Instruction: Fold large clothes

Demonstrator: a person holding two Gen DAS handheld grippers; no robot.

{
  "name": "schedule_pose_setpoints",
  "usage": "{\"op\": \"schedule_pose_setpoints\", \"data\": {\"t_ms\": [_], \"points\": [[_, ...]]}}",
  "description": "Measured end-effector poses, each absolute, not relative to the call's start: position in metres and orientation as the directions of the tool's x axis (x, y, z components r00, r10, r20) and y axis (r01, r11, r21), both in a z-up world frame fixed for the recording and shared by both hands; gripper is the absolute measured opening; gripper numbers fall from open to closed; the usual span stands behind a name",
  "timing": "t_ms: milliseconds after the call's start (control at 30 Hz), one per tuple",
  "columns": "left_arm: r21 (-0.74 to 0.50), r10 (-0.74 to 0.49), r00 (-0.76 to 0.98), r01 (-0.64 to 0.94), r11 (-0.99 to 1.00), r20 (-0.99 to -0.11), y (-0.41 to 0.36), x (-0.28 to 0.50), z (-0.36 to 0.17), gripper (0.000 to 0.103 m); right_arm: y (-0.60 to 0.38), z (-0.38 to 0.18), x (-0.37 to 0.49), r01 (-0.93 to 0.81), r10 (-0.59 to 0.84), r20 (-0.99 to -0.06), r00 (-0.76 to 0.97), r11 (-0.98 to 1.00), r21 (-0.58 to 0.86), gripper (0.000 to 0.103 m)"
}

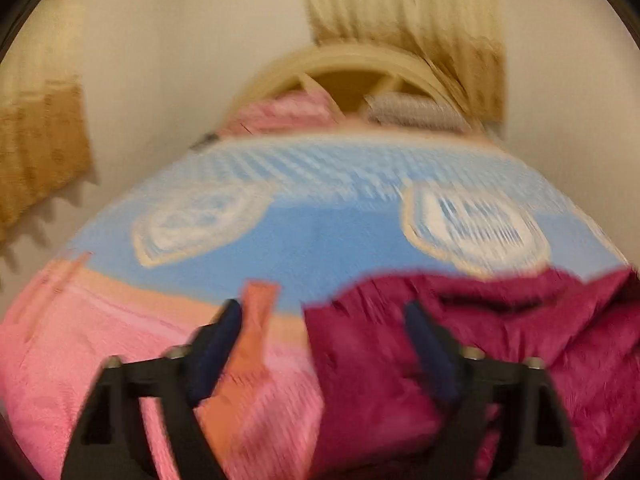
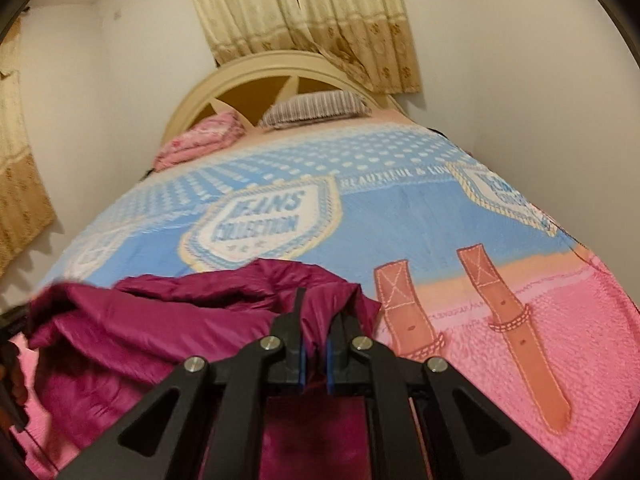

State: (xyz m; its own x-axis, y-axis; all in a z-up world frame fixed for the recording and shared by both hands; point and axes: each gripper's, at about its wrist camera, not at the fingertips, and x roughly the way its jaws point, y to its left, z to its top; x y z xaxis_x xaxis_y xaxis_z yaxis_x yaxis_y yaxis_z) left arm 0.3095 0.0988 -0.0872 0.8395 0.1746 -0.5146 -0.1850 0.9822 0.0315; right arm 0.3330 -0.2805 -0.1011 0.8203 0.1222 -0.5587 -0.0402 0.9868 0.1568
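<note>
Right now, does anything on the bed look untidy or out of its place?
Only the maroon garment stands out: it lies crumpled in a heap near the foot of the bedspread, not spread flat. The right gripper pinches a fold of it; the left gripper is open beside it. The left view is blurred.

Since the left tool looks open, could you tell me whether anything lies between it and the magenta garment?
Nothing visible does. The left tool hangs open over the bedspread, with the magenta garment already reaching one of its fingers. The right tool is shut on the same garment.
</note>
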Motion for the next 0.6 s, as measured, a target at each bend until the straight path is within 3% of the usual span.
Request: {"op": "schedule_pose_setpoints", "data": {"t_ms": [133,200,233,267,333,433,600], "points": [[0.054,0.244,0.836,-0.251,0.967,-0.492,0.100,0.313,-0.082,0.087,-0.285,-0.119,0.354,0.003,0.095,-0.580,0.809,0.986,0.166,0.010],[0.058,0.306,0.835,-0.316,0.947,-0.457,0.099,0.303,-0.077,0.088,-0.289,-0.122,0.360,0.025,0.093,-0.582,0.808,0.981,0.191,0.020],[0.059,0.329,0.840,-0.337,0.939,-0.431,0.099,0.296,-0.074,0.088,-0.292,-0.122,0.361,0.039,0.087,-0.579,0.811,0.979,0.201,0.033],[0.071,0.374,0.837,-0.379,0.923,-0.400,0.098,0.287,-0.072,0.089,-0.294,-0.120,0.359,0.065,0.061,-0.568,0.821,0.978,0.199,0.060],[0.062,0.402,0.837,-0.410,0.910,-0.371,0.096,0.278,-0.069,0.092,-0.294,-0.111,0.350,0.101,0.025,-0.518,0.855,0.972,0.214,0.095],[0.059,0.419,0.847,-0.424,0.904,-0.327,0.086,0.266,-0.068,0.097,-0.284,-0.098,0.337,0.093,0.008,-0.485,0.874,0.979,0.184,0.095],[0.151,0.386,0.845,-0.355,0.922,-0.370,0.052,0.284,-0.086,0.098,-0.224,-0.099,0.317,-0.026,0.074,-0.495,0.866,0.994,0.104,0.093]]}}
